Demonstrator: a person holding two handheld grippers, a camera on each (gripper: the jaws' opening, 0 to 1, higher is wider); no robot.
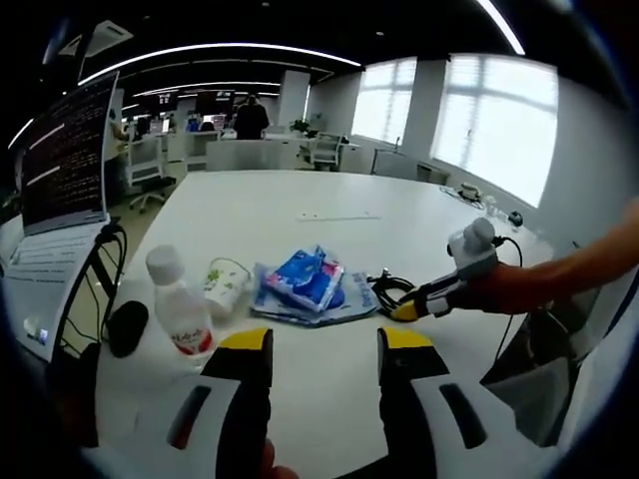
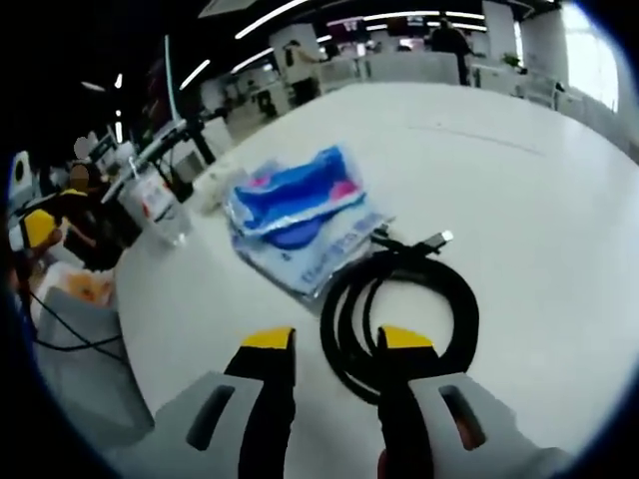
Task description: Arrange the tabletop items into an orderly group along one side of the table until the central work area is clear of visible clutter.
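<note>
both claws open and empty. right claw (image 2: 335, 341) hovers at a coiled black cable (image 2: 399, 299) just beside the blue packets (image 2: 300, 205); bottle (image 1: 181, 311) and cup (image 1: 226, 282) sit nearby. grouping looks partly done; left claw (image 1: 324, 341) waits near.

- An open-plan office: rows of desks (image 1: 225, 150) and office chairs (image 1: 145, 170) run back across the room.
- Long strip lights (image 1: 215, 50) cross the dark ceiling; big windows (image 1: 499, 120) fill 1 wall.
- A laptop (image 1: 60, 190) stands open on the wide white table (image 1: 300, 200).
- A person (image 1: 250, 117) stands far back.
</note>
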